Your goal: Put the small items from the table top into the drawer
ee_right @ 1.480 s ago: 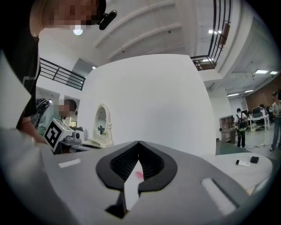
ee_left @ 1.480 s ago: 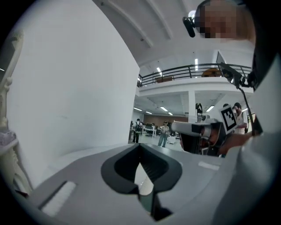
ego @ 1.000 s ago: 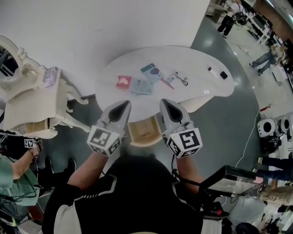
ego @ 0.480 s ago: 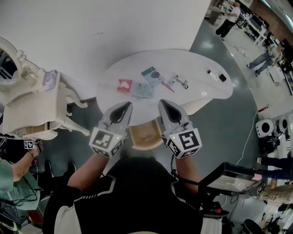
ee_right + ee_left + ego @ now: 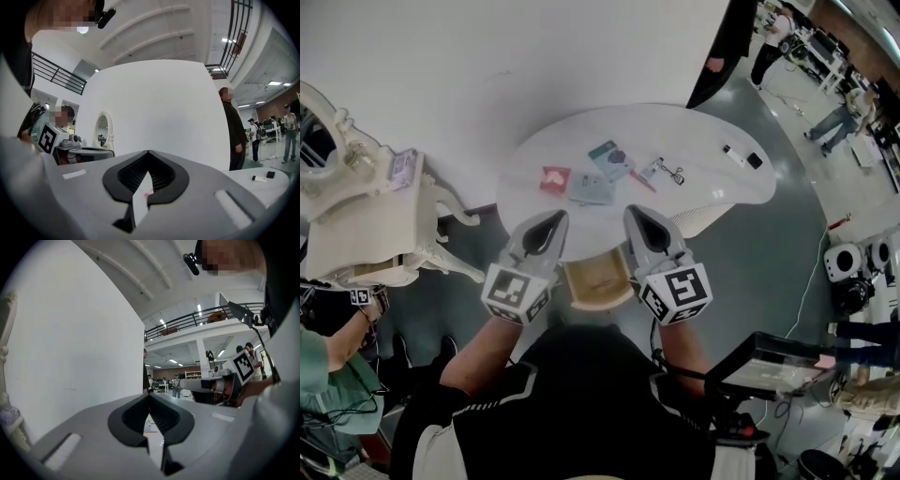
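White table (image 5: 712, 141), red packet (image 5: 554, 178), teal card (image 5: 605, 150), tan drawer (image 5: 598, 281).

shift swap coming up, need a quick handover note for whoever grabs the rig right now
Left tool: shut, empty.
Right tool: shut, empty.
Both are held at the front edge of the table, one on each side of the drawer.
Drawer: open, looks empty.
On the table top: red packet, grey-blue packet, teal packet, white card, metal piece; at the right end, white bit and black bit.
Done: drawer open.
Left: every item has yet to go into the drawer.
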### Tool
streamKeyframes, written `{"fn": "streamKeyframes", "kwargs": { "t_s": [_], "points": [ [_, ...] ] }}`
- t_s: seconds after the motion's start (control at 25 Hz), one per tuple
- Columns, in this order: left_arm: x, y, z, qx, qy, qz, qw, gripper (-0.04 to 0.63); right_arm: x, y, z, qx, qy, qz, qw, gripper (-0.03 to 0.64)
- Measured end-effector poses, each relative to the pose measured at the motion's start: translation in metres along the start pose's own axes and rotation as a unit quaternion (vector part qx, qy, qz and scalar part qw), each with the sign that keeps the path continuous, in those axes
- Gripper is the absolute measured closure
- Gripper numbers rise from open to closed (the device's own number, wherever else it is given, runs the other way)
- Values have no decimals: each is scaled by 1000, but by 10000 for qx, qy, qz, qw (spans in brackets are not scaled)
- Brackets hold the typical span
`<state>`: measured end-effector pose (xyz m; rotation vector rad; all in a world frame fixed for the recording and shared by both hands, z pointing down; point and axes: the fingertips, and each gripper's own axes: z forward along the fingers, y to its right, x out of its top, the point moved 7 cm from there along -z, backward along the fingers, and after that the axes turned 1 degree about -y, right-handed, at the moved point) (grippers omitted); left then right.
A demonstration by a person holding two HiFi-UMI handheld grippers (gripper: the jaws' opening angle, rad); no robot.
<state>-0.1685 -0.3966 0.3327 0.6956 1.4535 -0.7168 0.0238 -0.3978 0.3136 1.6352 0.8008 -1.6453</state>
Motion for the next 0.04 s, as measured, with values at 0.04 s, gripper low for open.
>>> {"fn": "streamKeyframes", "kwargs": {
  "t_s": [0.04],
  "points": [
    [1, 0, 0, 33, 17, -6, 10000, 597, 0, 0, 0, 6, 5, 6, 10000, 617]
  ]
}}
